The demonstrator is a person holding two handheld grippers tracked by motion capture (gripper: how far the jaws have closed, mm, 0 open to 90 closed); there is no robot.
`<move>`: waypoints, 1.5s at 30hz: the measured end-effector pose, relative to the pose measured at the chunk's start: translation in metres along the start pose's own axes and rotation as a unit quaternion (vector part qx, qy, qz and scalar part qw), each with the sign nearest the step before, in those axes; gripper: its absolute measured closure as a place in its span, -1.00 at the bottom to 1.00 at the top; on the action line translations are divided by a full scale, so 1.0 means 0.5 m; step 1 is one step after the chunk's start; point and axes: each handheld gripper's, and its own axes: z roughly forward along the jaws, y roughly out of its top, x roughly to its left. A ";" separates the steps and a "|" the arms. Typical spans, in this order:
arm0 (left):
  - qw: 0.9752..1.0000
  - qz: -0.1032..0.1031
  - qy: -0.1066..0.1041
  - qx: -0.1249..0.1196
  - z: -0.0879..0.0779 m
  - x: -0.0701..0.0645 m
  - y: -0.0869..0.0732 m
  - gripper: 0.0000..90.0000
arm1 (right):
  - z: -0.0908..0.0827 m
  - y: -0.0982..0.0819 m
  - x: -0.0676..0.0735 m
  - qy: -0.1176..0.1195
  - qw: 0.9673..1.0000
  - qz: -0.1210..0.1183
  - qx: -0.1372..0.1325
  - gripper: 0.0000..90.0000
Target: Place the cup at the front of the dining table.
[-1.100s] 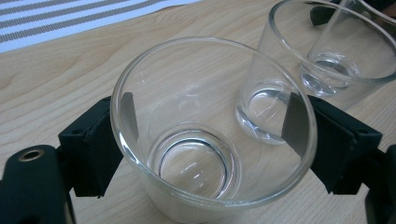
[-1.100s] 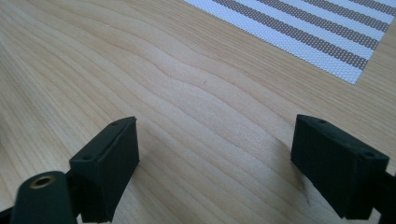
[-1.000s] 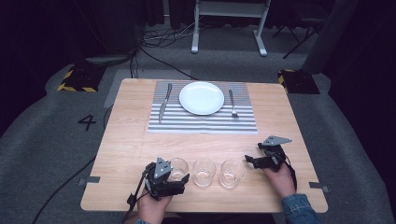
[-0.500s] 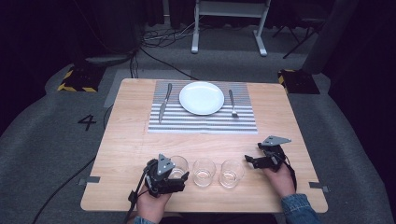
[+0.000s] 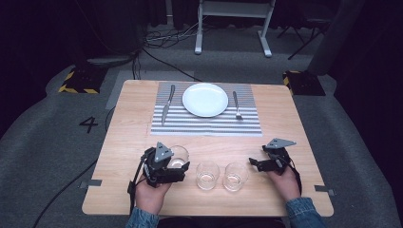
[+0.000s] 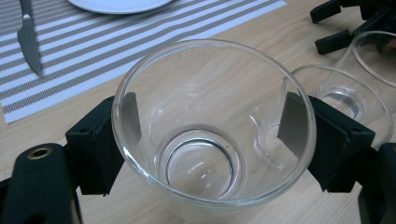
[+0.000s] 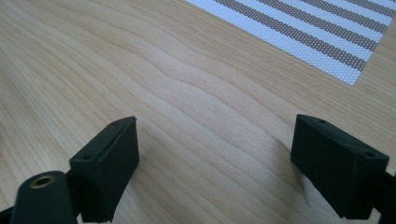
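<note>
Glass tumbler [image 6: 212, 135] sits clamped in the left gripper [image 5: 167, 167], seemingly lifted; two tumblers wait right, beside the wide-open, empty right gripper [image 5: 254, 164].

We wear blue denim sleeves [image 5: 302, 212] that end at the wrists. In each hand we carry a matte black two-jaw gripper, the left gripper [image 5: 175, 167] and the right gripper [image 5: 254, 164], each topped with a grey three-cornered plate [image 5: 162, 152] drilled with small holes. A thin black cable [image 5: 135, 180] trails from each body. Our blocky black fingers [image 7: 109, 163] show small screw recesses, and a brass-ringed hole [image 7: 41, 180] sits at the base.
</note>
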 end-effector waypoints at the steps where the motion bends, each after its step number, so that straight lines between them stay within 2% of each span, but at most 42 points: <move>1: 1.000 -0.003 -0.001 -0.001 0.001 0.002 0.006 -0.59 | 0.000 0.000 0.000 0.000 1.000 0.000 0.000 -0.65; 2: 1.000 -0.009 -0.002 0.001 0.001 0.005 0.011 -0.59 | 0.001 0.002 0.001 0.001 1.000 0.007 -0.001 -0.65; 4: 1.000 -0.012 -0.005 0.007 0.003 0.013 0.023 -0.59 | 0.002 0.002 -0.002 -0.001 1.000 0.002 0.002 -0.65; 6: 1.000 -0.004 0.000 0.006 0.004 0.020 0.039 -0.59 | 0.002 0.002 -0.002 -0.001 1.000 0.001 0.002 -0.65; 11: 1.000 -0.003 0.003 0.004 0.008 0.027 0.057 -0.59 | 0.002 0.003 -0.001 -0.001 1.000 0.004 0.002 -0.65; 12: 1.000 0.003 0.010 0.004 0.008 0.029 0.062 -0.59 | 0.002 0.003 -0.001 -0.001 1.000 0.004 0.002 -0.65; 14: 1.000 0.000 0.004 0.003 0.012 0.033 0.069 -0.59 | 0.002 0.003 -0.001 -0.001 1.000 0.004 0.002 -0.65; 16: 1.000 0.002 0.007 0.002 0.015 0.039 0.078 -0.59 | 0.002 0.003 -0.001 -0.001 1.000 0.004 0.002 -0.65; 17: 1.000 -0.008 0.001 -0.005 0.019 0.040 0.081 -0.59 | 0.001 0.003 -0.001 -0.001 1.000 0.004 0.003 -0.65; 20: 1.000 -0.003 0.001 -0.003 0.022 0.049 0.098 -0.59 | 0.001 0.003 -0.001 -0.001 1.000 0.004 0.003 -0.65; 22: 1.000 -0.013 0.001 -0.009 0.028 0.051 0.109 -0.59 | 0.001 0.003 -0.001 -0.002 1.000 0.004 0.003 -0.65; 25: 1.000 -0.013 0.008 -0.012 0.031 0.055 0.126 -0.59 | 0.002 0.003 -0.001 -0.001 1.000 0.004 0.002 -0.65; 28: 0.999 -0.009 0.017 -0.025 0.037 0.062 0.141 -0.59 | 0.001 0.003 -0.001 -0.001 1.000 0.004 0.002 -0.65; 29: 1.000 -0.006 0.018 -0.024 0.038 0.066 0.146 -0.59 | 0.002 0.003 -0.001 -0.001 1.000 0.004 0.002 -0.65; 30: 1.000 -0.013 0.015 -0.024 0.041 0.066 0.151 -0.59 | 0.001 0.003 -0.001 -0.001 1.000 0.004 0.002 -0.65; 31: 1.000 -0.006 0.019 -0.023 0.042 0.071 0.155 -0.59 | 0.002 0.003 -0.001 -0.001 1.000 0.004 0.002 -0.65; 33: 0.999 -0.013 0.021 -0.028 0.052 0.077 0.167 -0.59 | 0.001 0.003 -0.001 -0.001 1.000 0.004 0.002 -0.65; 41: 0.999 -0.016 0.030 -0.030 0.070 0.107 0.194 -0.59 | 0.002 0.002 -0.002 -0.001 1.000 0.002 0.001 -0.65; 45: 0.998 -0.011 0.047 -0.030 0.083 0.122 0.210 -0.59 | 0.002 0.002 -0.002 -0.001 1.000 0.002 0.001 -0.65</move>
